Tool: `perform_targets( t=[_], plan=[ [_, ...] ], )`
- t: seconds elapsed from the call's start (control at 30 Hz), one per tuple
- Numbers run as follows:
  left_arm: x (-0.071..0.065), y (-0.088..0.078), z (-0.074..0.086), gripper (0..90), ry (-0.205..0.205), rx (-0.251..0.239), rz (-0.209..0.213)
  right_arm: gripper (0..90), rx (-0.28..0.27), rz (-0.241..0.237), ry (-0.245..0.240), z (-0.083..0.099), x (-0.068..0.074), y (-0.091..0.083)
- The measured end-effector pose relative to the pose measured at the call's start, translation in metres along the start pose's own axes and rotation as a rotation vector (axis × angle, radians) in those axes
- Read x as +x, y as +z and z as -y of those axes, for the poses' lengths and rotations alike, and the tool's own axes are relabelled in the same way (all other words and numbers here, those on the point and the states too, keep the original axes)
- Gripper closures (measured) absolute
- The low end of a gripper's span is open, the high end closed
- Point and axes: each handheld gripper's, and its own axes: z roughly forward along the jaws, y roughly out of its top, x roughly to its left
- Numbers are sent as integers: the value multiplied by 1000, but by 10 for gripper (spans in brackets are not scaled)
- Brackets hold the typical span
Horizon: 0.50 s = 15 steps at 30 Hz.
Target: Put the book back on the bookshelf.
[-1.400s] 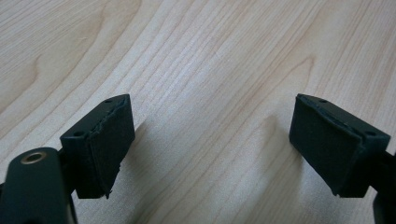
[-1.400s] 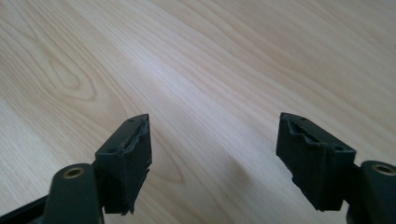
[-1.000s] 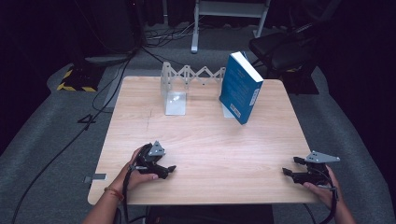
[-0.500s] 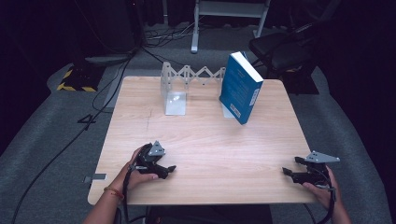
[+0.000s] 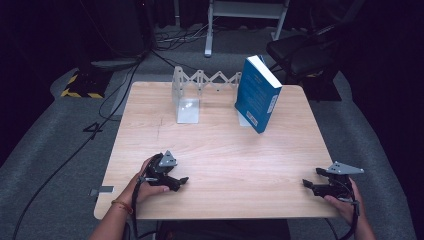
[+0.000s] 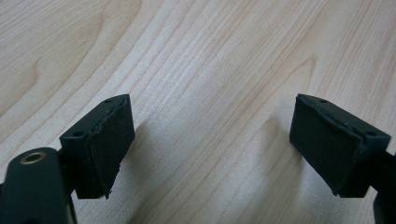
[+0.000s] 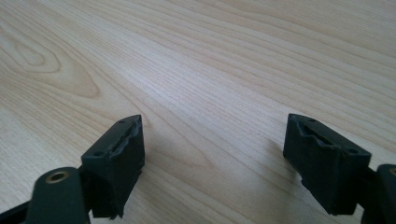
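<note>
The blue book (image 5: 257,94) stands tilted near the table's (image 5: 225,165) far right corner. Both claws wait wide open and empty by the near edge. The right claw (image 5: 306,184) is nearer than the left claw (image 5: 183,181).

A pale wooden bench (image 5: 220,150) stands on grey carpet (image 5: 55,150) in a dark room, cables (image 5: 115,95) trailing, a black chair (image 5: 305,55) behind.
</note>
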Motion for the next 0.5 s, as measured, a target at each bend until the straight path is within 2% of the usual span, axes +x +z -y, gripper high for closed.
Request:
perform_targets(
  t=[0.5],
  plan=[
    [0, 0, 0, 144, -5, -1, -5, 210, 0, 0, 0, 0, 0, 0]
  ],
)
